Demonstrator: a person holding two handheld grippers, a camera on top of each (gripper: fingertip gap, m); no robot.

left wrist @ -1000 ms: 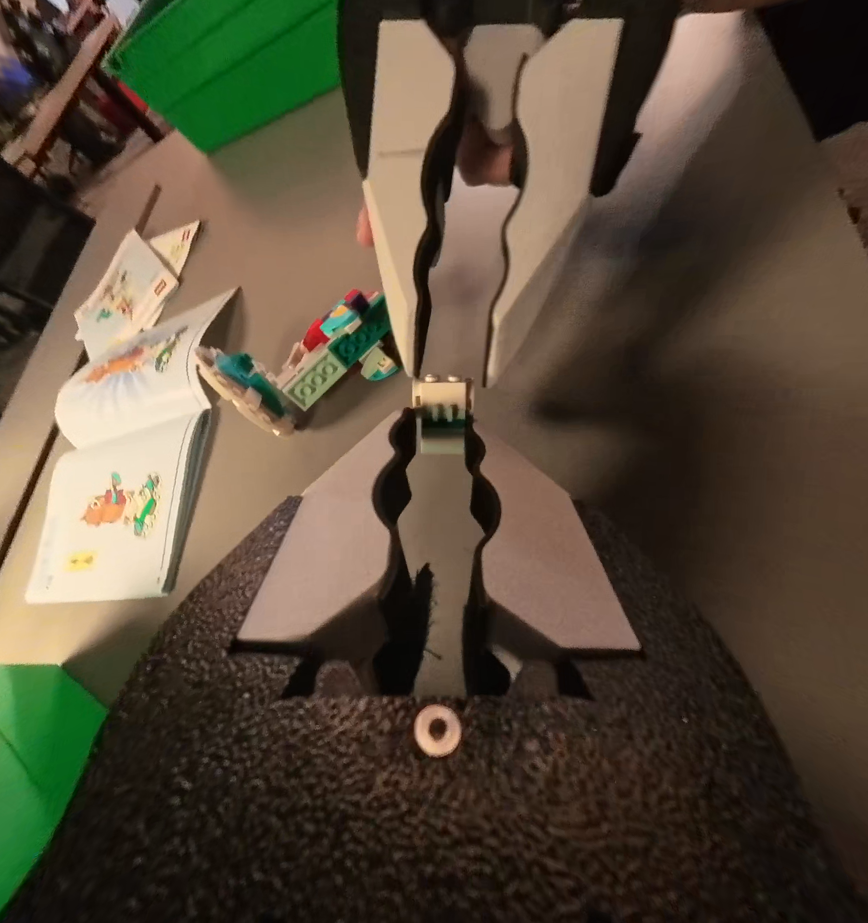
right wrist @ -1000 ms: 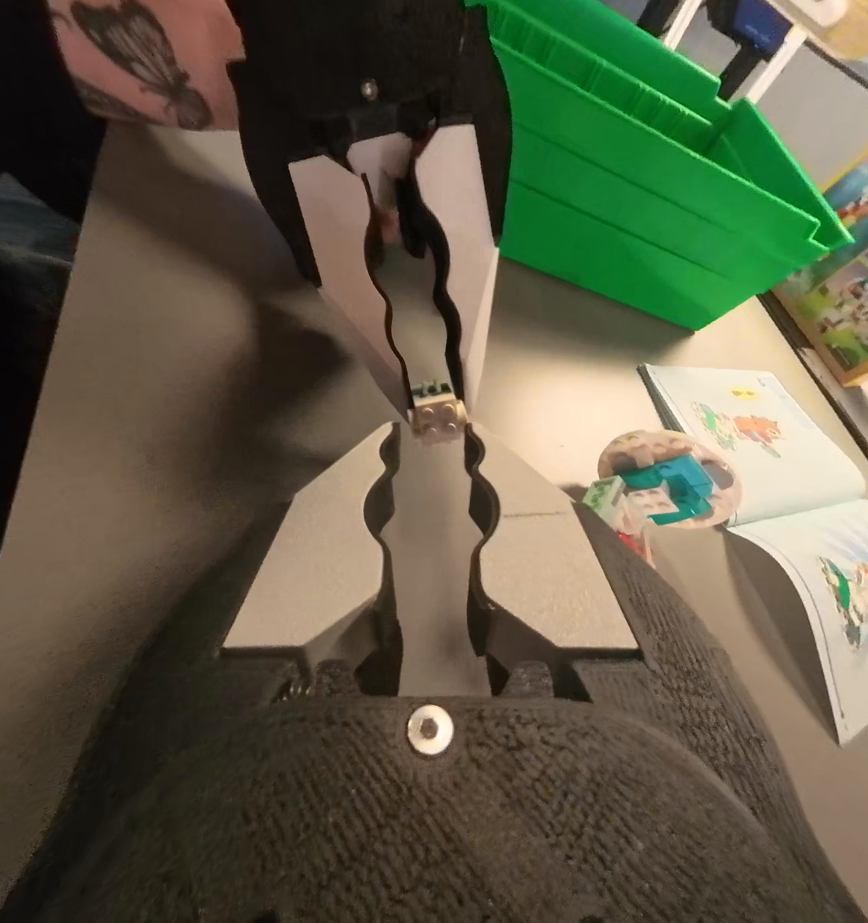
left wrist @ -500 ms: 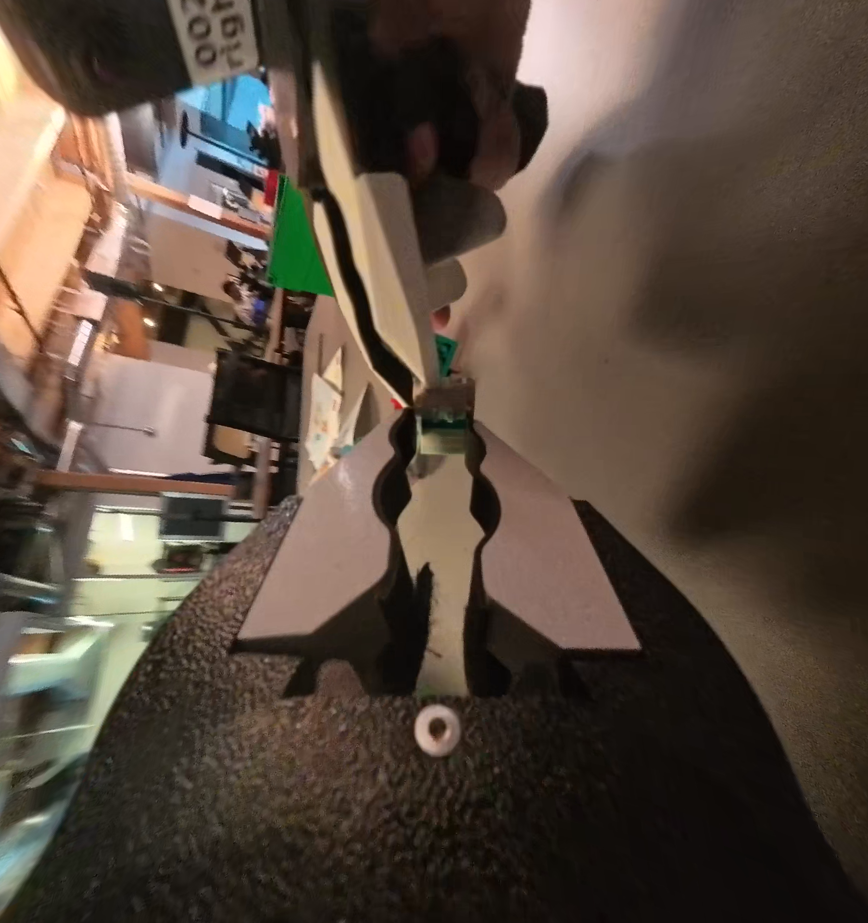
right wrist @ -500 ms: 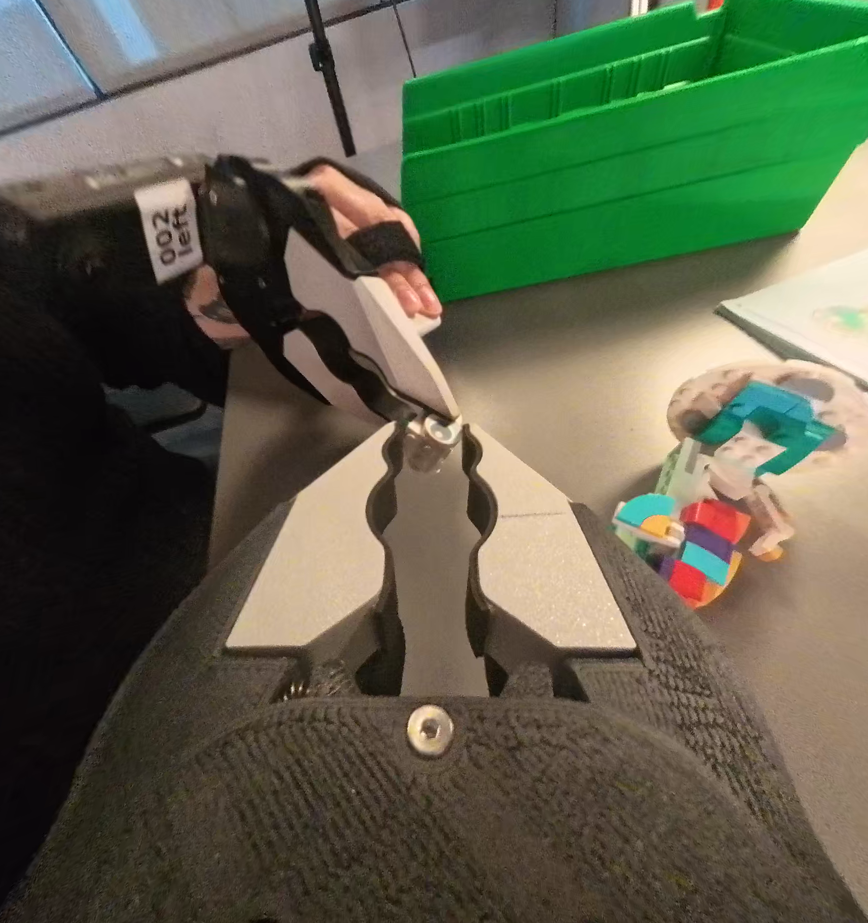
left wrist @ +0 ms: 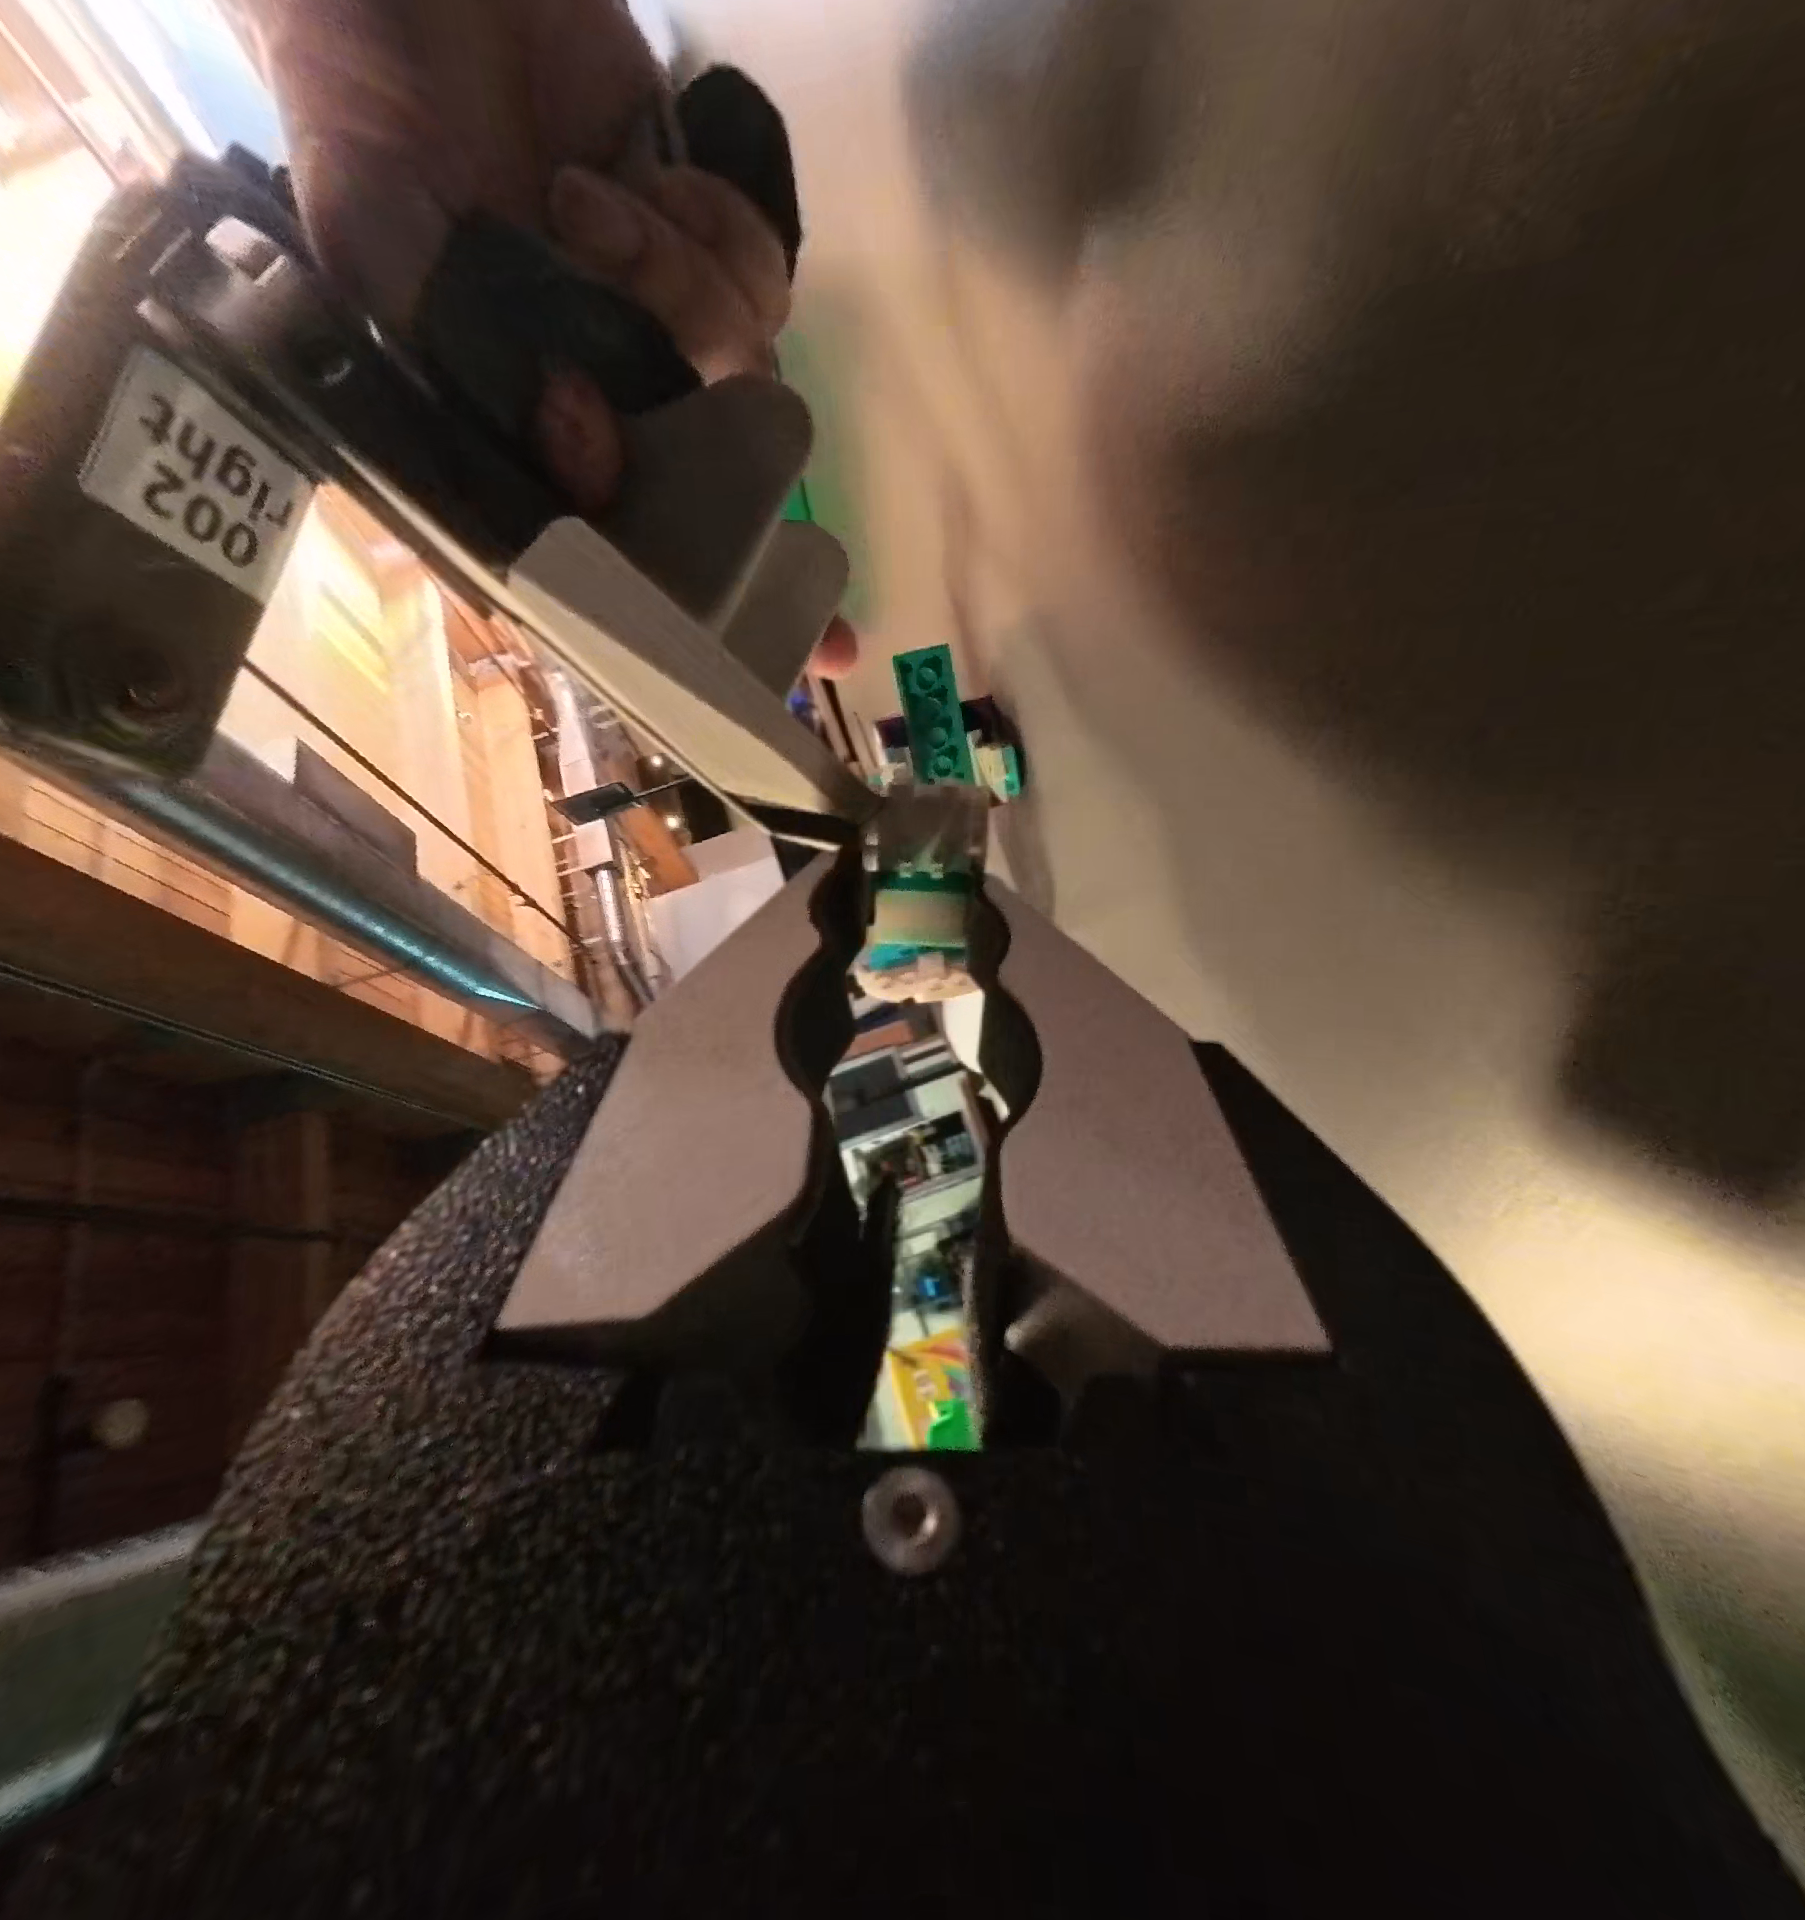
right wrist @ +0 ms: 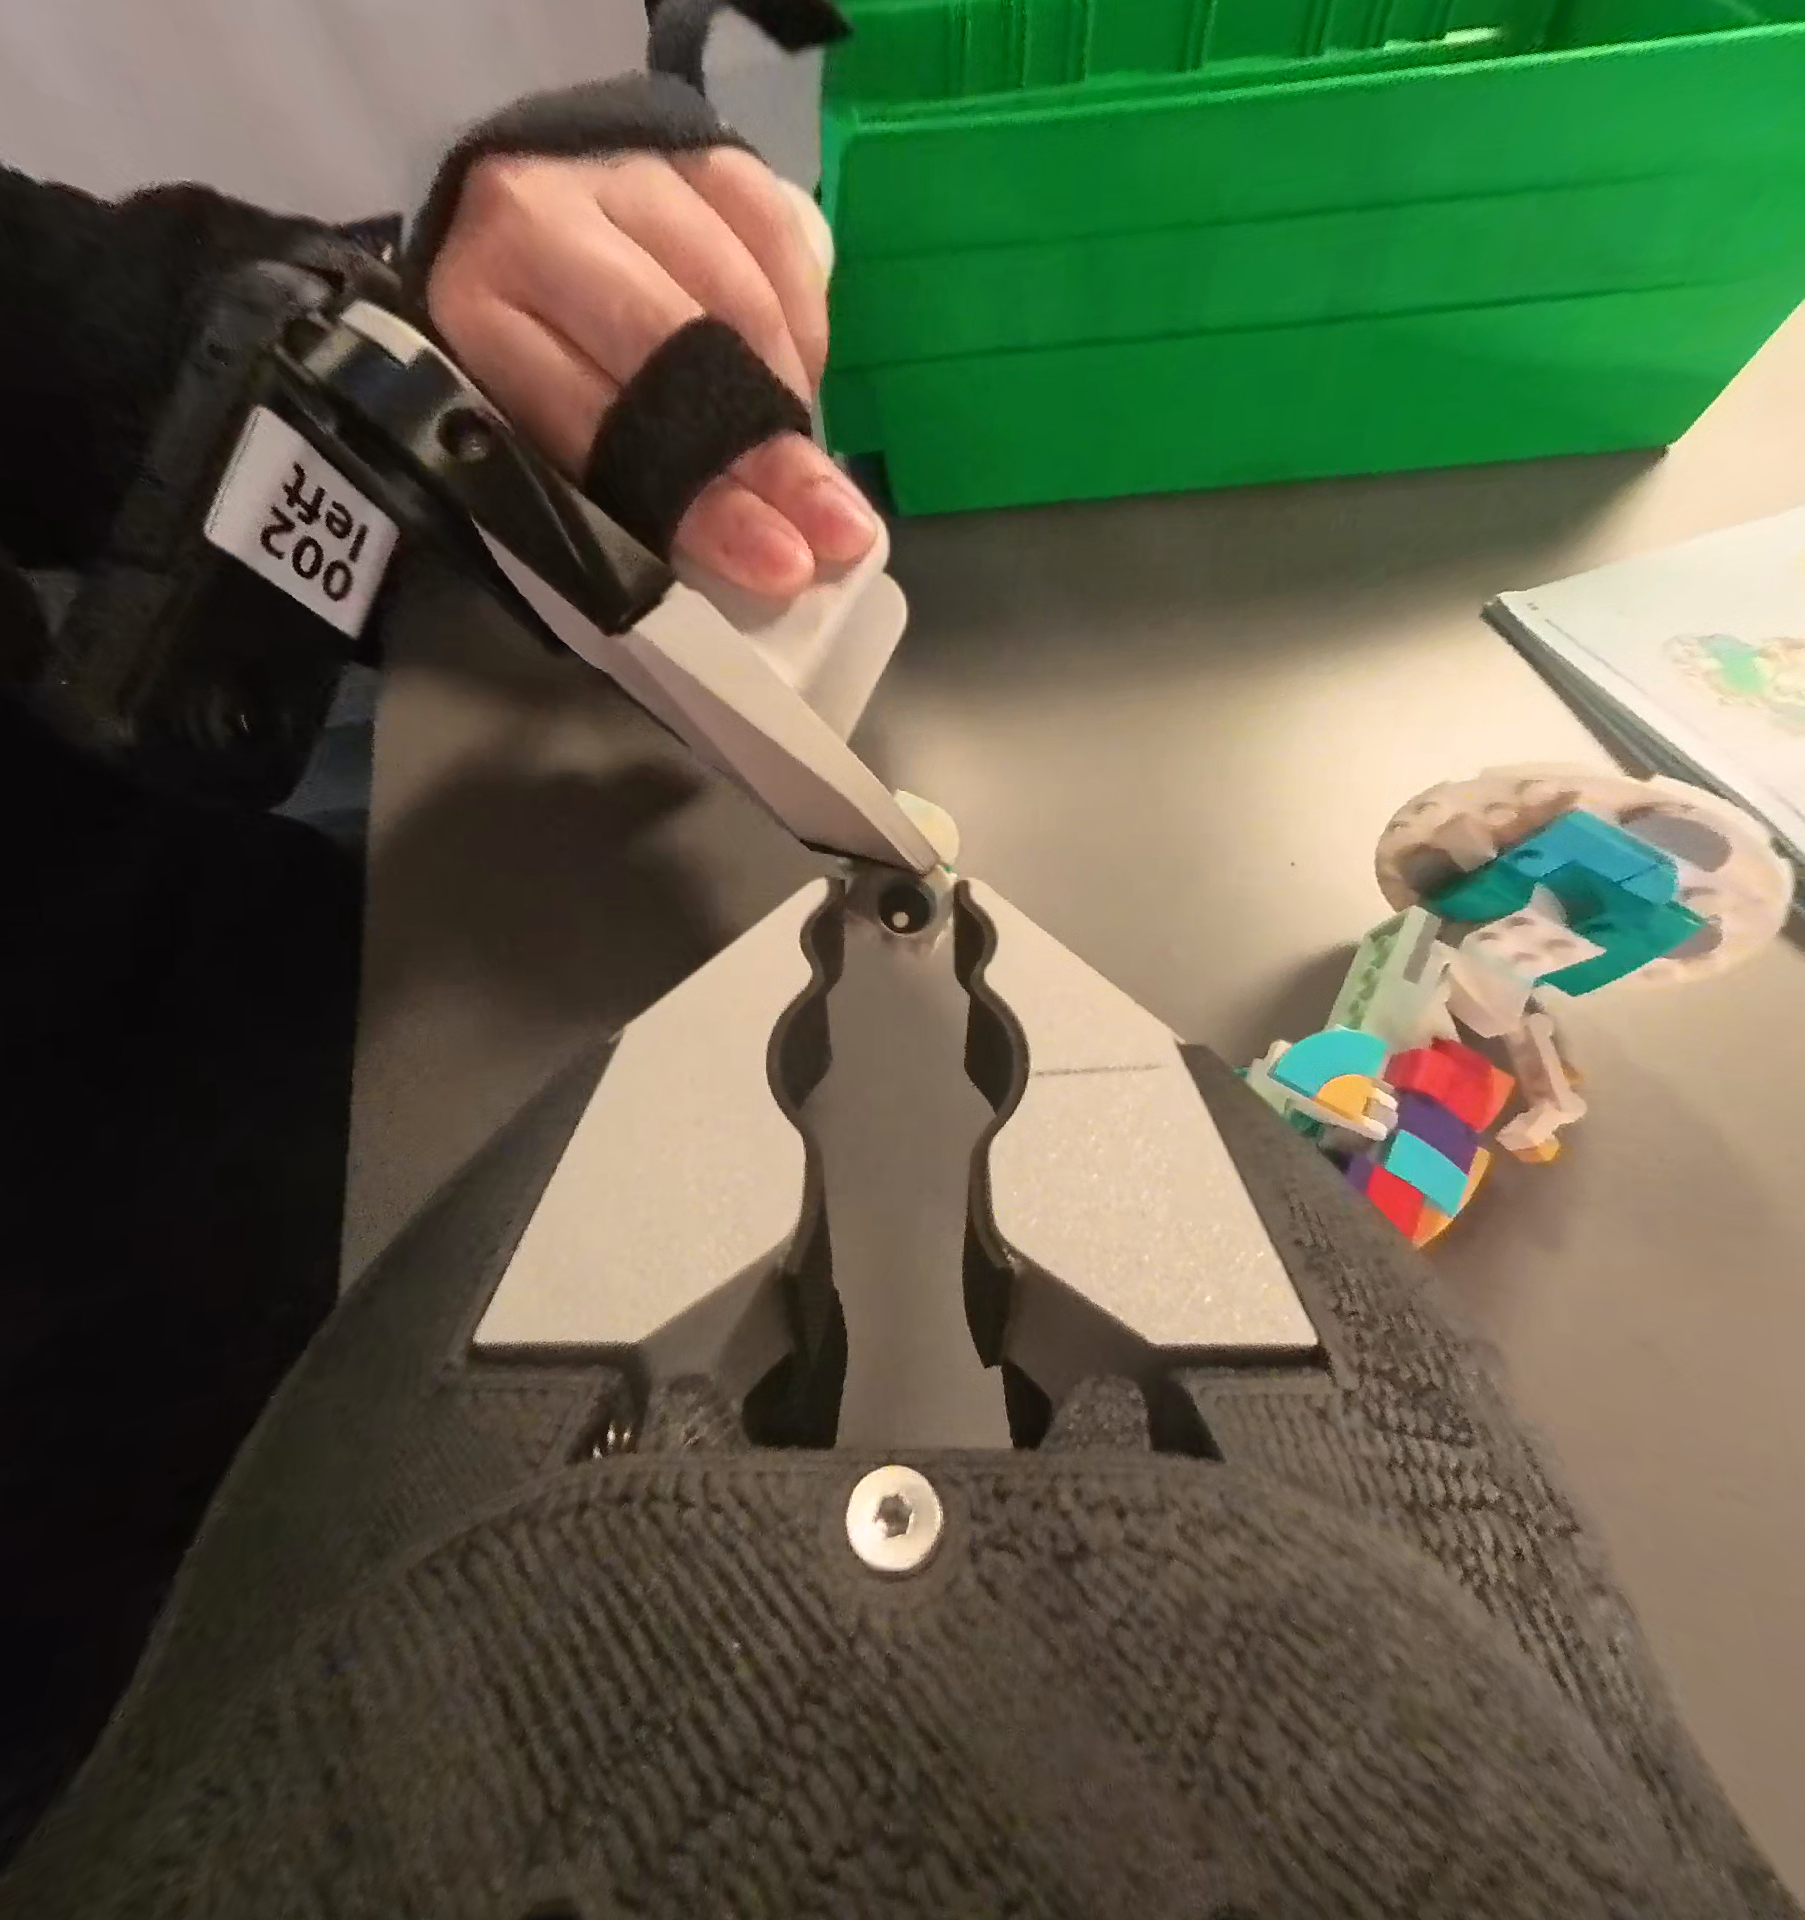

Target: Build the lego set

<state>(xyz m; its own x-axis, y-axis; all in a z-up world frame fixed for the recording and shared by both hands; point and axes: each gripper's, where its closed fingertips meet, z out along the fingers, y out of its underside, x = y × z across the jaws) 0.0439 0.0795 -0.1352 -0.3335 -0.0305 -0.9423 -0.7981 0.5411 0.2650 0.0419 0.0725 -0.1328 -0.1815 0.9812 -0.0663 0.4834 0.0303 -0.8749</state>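
Together, both jaws pinch one small studded plastic brick piece, tip-to-tip.

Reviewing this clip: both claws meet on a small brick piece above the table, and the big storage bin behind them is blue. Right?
Not quite: the storage bin is green, as the right wrist view shows. The rest holds: both claws meet on the small brick piece above the table.

A grey table carries everything. A green bin stands at its far side. To the right an open booklet lies flat, and just beside it rests a colourful brick model with a round pale plate and teal, red and purple pieces.
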